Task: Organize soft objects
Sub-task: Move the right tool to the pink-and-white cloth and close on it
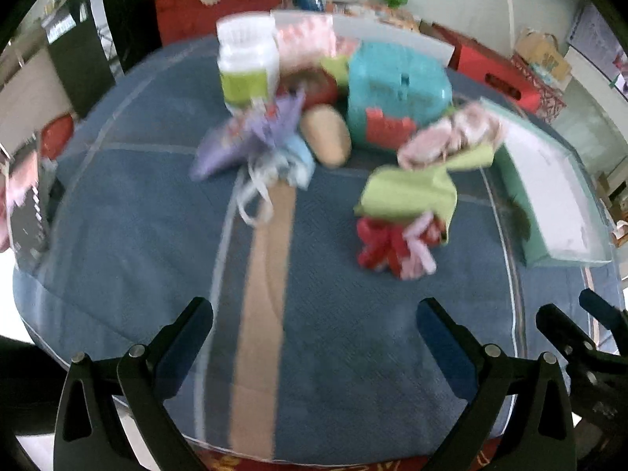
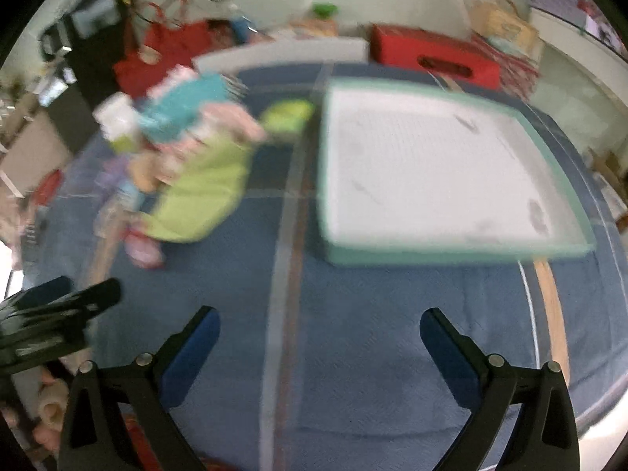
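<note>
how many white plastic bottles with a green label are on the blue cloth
1. The white plastic bottle with a green label stands at the far side of the blue cloth, left of the teal plastic box. Others may hide behind the pile.

Soft, even indoor light; heavy motion blur and fisheye warp in both views.

Lit evenly, with almost no hard shadows on the blue cloth [image 1: 333, 294]. Blown out to pure white at the lower left edge of the left wrist view. Smeared throughout the middle distance: white bottle [image 1: 247, 62], teal case [image 1: 396, 86] and green fabric [image 2: 204, 196] all without crisp outlines, worse in the right wrist view, where the tray [image 2: 333, 253] shows streaked edges. Sharp only on the nearby black gripper fingers [image 1: 459, 337]. Bent strongly toward the circular black vignette, with straight stripes curving outward.
</note>
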Available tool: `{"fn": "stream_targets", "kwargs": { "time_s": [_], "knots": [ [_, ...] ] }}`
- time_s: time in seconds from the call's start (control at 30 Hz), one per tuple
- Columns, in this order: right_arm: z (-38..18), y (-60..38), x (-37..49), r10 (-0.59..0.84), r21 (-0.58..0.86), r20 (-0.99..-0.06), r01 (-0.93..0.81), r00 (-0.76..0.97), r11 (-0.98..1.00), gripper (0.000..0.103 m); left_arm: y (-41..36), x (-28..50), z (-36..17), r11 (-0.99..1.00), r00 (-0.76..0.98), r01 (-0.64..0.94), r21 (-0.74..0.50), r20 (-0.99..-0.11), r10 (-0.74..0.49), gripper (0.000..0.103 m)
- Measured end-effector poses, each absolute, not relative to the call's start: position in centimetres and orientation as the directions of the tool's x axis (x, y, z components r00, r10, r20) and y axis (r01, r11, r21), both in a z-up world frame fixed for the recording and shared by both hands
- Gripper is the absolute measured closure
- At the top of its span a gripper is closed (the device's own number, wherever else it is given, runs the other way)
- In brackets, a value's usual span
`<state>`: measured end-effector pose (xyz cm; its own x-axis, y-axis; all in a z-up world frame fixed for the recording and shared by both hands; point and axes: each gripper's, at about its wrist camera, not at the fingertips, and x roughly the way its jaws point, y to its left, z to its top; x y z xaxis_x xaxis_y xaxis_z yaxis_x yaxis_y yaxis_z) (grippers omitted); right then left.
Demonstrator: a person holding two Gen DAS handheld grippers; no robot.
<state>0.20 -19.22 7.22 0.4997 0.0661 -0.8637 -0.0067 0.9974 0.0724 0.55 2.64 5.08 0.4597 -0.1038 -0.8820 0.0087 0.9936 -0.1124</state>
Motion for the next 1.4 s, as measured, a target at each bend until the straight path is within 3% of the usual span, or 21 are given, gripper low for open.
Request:
{"fn": "stream_targets", "kwargs": {
  "time_s": [0.2, 0.33, 0.87, 1.03, 1.2, 1.4],
  "knots": [
    [10.3, -15.1, 1.9, 0.165, 0.109, -0.829, -0.135, 0.535, 0.985, 0.000, 5.4, 1.6, 8.1, 0.993, 0.515, 0.001, -0.118, -0.851, -0.101, 0.000],
    [11.0, -13.2, 3.8, 0.175, 0.101, -0.822, -0.164, 0.541, 0.981, 0.000, 7.6, 4.0, 8.0, 0.997, 0.468, -0.030, -0.069, -0.882, -0.047, 0.000],
    [12.1, -14.2, 11.0, 0.103, 0.075, -0.832, -0.072, 0.545, 0.995, 0.000, 7.8, 11.9, 6.5, 0.969, 0.427, -0.195, -0.153, -0.903, -0.056, 0.000],
    [12.2, -16.7, 11.6, 0.098, 0.124, -0.826, 0.008, 0.556, 0.992, 0.000, 6.9, 12.6, 5.9, 0.959, 0.447, -0.222, -0.177, -0.893, -0.062, 0.000],
    [10.9, -17.4, 11.5, 0.085, 0.125, -0.836, 0.038, 0.542, 0.991, 0.000, 6.4, 12.3, 4.6, 0.969, 0.439, -0.225, -0.097, -0.898, 0.012, 0.000],
    [8.8, -14.3, 11.8, 0.151, 0.127, -0.847, -0.081, 0.510, 0.989, 0.000, 7.0, 11.6, 4.9, 0.978, 0.478, -0.207, -0.033, -0.876, 0.071, 0.000]
  ]
}}
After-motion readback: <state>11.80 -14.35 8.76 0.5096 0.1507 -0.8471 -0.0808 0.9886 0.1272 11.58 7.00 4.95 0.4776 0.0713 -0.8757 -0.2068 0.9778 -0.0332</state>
